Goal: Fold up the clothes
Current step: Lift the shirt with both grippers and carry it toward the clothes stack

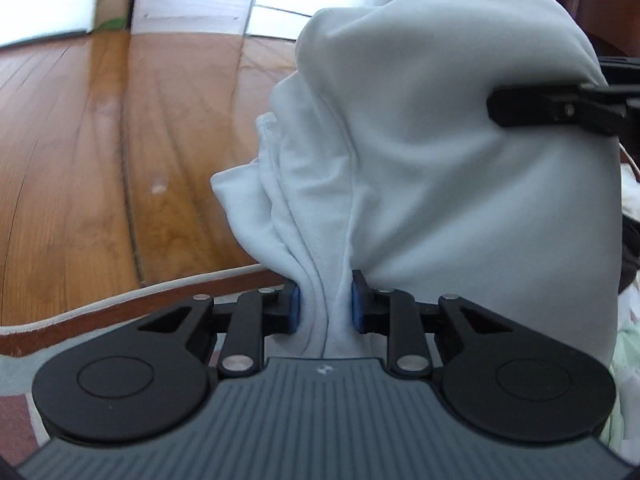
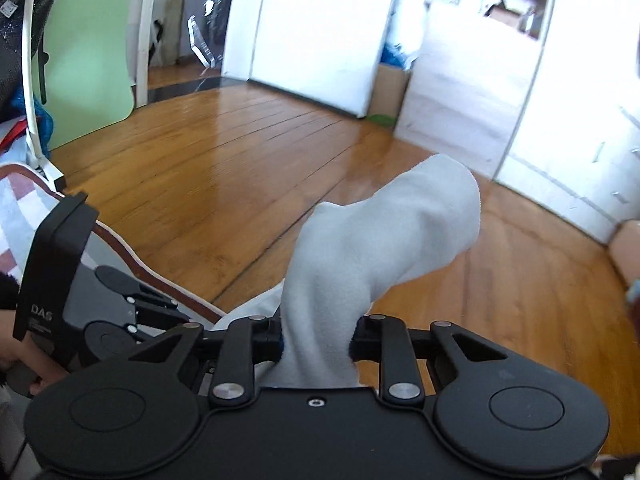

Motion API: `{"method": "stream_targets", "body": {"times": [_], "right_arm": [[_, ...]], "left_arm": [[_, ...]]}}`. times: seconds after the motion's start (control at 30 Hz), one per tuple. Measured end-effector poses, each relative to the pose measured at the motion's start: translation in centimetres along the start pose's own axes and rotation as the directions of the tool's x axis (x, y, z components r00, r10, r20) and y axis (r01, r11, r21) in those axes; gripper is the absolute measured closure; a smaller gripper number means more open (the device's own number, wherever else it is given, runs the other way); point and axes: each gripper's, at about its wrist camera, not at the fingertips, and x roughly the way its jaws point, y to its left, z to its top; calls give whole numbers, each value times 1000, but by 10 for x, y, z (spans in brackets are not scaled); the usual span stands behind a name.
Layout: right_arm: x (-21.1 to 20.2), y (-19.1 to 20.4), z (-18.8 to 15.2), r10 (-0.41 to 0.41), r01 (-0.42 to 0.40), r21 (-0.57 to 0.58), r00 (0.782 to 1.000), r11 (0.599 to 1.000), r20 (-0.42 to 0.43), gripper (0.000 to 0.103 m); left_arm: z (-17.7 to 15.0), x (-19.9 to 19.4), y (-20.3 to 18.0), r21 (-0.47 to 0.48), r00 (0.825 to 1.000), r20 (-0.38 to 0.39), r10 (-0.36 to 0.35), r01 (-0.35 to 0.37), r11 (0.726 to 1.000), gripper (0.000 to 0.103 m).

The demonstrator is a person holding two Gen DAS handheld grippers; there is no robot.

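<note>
Wood plank floor (image 1: 100,140) fills the background in both views, white cabinets (image 2: 560,128) and a white door (image 2: 316,32) behind, green panel (image 2: 88,52) at far left of right wrist view. Patterned rug or blanket with a brown-and-white border (image 1: 132,300) lies under the claws, at the floor's near edge.

Left claw (image 1: 325,307): blue pads pressed onto a bunched fold of the pale grey-white garment (image 1: 440,160), pinching it. Garment is lifted off the ground, billowing up and ahead of the claw, filling the right half of the left wrist view.

Right claw (image 2: 316,338): fingers closed on another bunch of the same pale cloth, a rounded flap sticking up and forward over the floor. In the left wrist view one black finger (image 1: 532,106) of the right claw touches the garment at its right edge.

Left device body shows at left of right wrist view, a hand (image 2: 20,356) gripping it.
</note>
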Motion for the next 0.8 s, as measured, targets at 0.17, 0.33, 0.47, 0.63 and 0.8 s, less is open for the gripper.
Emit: {"method": "stream_targets", "body": {"times": [0.17, 0.33, 0.47, 0.63, 0.8], "right_arm": [[-27, -9, -4, -50, 42, 121, 997, 992, 65, 75], [-53, -22, -6, -53, 19, 235, 989, 972, 136, 75], [-77, -24, -13, -38, -6, 231, 982, 973, 186, 75], [-120, -50, -23, -73, 1, 310, 972, 951, 222, 75], [-203, -80, -22, -117, 0, 338, 938, 941, 326, 75]], "left_arm": [[1, -38, -22, 67, 997, 52, 51, -54, 996, 81], [13, -79, -58, 154, 967, 144, 209, -231, 961, 81], [26, -97, -79, 135, 957, 157, 243, -265, 955, 81], [69, -120, -100, 4, 969, 178, 170, -173, 985, 81], [112, -142, -156, 53, 959, 255, 121, -139, 989, 81]]}}
